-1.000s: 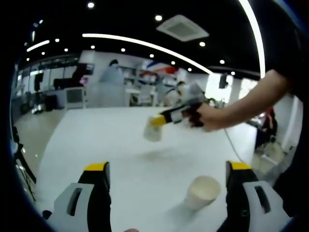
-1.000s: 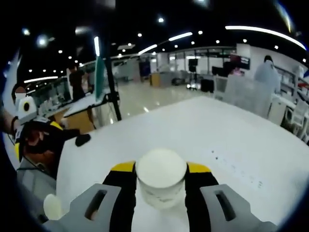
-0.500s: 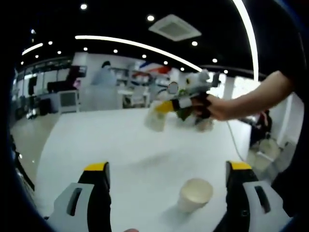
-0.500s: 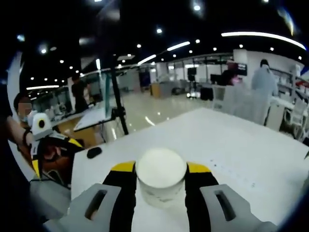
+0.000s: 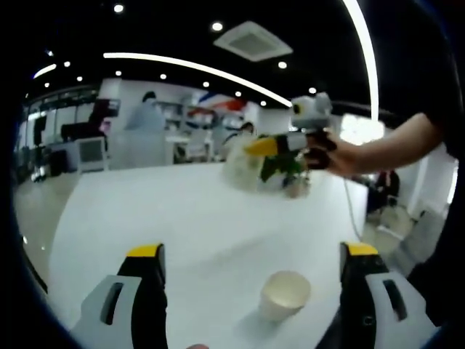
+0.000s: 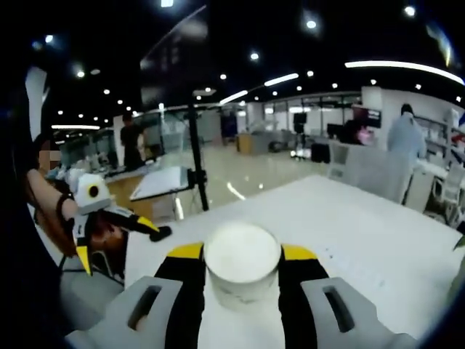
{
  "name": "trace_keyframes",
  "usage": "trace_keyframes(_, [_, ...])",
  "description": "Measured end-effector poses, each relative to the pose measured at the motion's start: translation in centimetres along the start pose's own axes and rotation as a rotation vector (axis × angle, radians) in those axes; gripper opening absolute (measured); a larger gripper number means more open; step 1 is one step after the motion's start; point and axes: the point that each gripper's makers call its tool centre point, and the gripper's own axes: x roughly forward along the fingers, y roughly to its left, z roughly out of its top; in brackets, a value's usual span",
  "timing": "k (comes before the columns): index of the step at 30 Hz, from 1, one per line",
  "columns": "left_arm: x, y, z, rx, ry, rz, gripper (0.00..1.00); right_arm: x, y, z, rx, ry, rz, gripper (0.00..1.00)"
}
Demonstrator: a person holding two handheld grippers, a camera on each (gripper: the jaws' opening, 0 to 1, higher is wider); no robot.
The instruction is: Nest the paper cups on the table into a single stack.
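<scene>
A white paper cup (image 5: 285, 294) stands upright and open-mouthed on the white table (image 5: 167, 218), between the wide-apart jaws of my open left gripper (image 5: 253, 251) and nearer the right jaw. My right gripper (image 5: 256, 150) comes in from the right, held up over the far part of the table. It is shut on a second white cup (image 5: 240, 166), which looks blurred. In the right gripper view, my right gripper (image 6: 242, 251) clamps that cup (image 6: 242, 263) with its flat bottom facing the camera. The left gripper (image 6: 115, 236) shows at the left there, open.
The table's left edge (image 5: 54, 233) falls away to the room floor. A person's forearm (image 5: 392, 142) reaches in from the right. A dark stand pole (image 6: 197, 163) rises beyond the table, with people and desks far behind.
In the left gripper view my right gripper and its cup have risen and drifted right. The standing cup sits a little further left in the picture as the camera shifted.
</scene>
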Motion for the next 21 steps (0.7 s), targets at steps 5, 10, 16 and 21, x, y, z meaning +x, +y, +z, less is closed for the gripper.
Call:
trace_keyframes(5, [0.0,-0.3,0.2,-0.009,-0.011,-0.01,1.0,-1.1,0.9,0.4,0.02,-0.025,-0.002,0.36])
trace_keyframes(10, [0.0,-0.6,0.2,-0.003,-0.008,-0.023,1.0,-2.3,2.1,0.8,0.041,-0.055,-0.003,0.36])
trace_keyframes(16, [0.0,-1.1,0.1,0.001,-0.006,-0.046,0.99,-3.2,3.5,1.4,0.063,-0.089,0.003,0.36])
trace_keyframes(21, [0.0,-1.4,0.2,-0.001,-0.009,-0.062,0.98,-3.8,5.3,1.9,0.078,-0.127,0.015,0.36])
